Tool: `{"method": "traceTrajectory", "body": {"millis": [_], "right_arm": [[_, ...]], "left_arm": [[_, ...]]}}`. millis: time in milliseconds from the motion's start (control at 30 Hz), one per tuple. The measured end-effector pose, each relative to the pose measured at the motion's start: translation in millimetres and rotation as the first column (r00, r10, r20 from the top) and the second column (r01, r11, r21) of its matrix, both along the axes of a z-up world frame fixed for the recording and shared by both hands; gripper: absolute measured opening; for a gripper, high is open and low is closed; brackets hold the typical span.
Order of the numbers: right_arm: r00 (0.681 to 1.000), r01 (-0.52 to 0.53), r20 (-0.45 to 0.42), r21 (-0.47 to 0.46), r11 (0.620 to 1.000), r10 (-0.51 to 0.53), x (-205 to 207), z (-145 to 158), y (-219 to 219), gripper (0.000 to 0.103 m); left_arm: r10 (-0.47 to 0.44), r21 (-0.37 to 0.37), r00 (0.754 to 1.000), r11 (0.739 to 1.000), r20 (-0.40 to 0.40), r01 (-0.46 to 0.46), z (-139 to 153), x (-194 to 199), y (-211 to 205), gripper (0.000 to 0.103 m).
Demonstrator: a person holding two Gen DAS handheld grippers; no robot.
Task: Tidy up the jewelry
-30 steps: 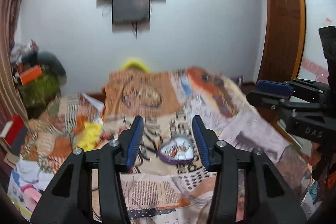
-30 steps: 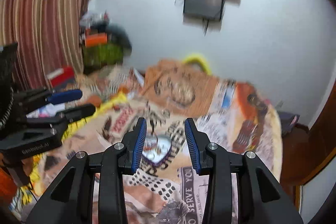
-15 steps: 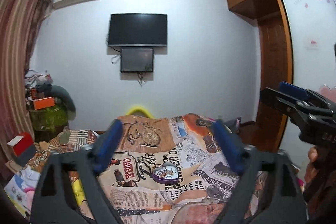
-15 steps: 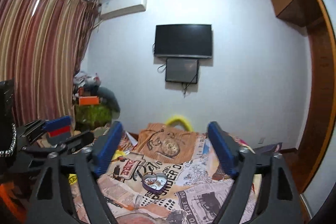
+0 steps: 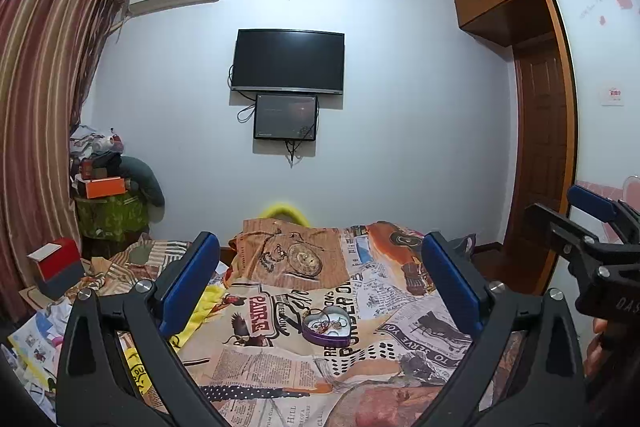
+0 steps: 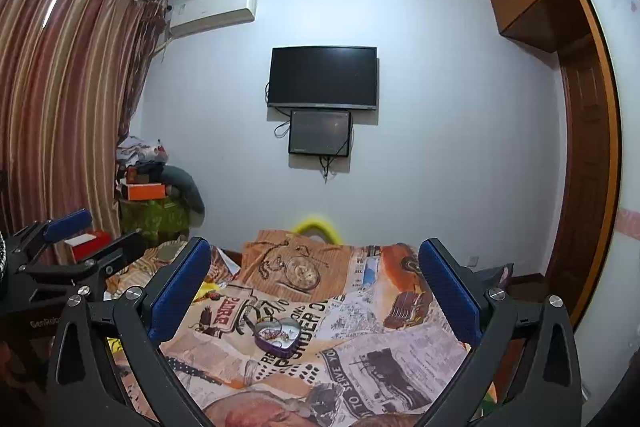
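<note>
Two grippers up front, both spread wide with nothing between the blue pads. The left gripper (image 5: pixel 320 279) and right gripper (image 6: pixel 314 275) have just been opening and sit side by side, pointing across the bed. Out past the fingertips, the purple heart-shaped box (image 5: pixel 326 326) lies lidless on the newspaper-print bedspread (image 5: pixel 280 355), with a small tangle of jewelry (image 6: pixel 276 337) inside; can't make out individual pieces. Further back there's a yellow thing (image 5: pixel 284 211) at the bed's far edge, then the wall with a black TV (image 5: pixel 288 61).
</note>
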State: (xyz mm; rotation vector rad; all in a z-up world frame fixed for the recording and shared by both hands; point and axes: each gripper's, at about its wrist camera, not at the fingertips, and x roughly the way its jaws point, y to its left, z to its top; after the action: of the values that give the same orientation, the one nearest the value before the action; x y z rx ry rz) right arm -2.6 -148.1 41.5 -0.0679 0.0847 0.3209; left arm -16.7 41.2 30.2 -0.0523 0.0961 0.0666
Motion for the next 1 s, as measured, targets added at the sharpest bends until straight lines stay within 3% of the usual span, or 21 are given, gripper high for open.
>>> {"method": "traceTrajectory", "body": {"millis": [1000], "right_arm": [[0.999, 0.000, -0.037, -0.001, 1.000, 0.000, -1, -5, -5, 0.103]], "left_arm": [[-0.015, -0.016, 0.998, 1.000, -0.059, 0.014, -13, 19, 0, 0.102]]}}
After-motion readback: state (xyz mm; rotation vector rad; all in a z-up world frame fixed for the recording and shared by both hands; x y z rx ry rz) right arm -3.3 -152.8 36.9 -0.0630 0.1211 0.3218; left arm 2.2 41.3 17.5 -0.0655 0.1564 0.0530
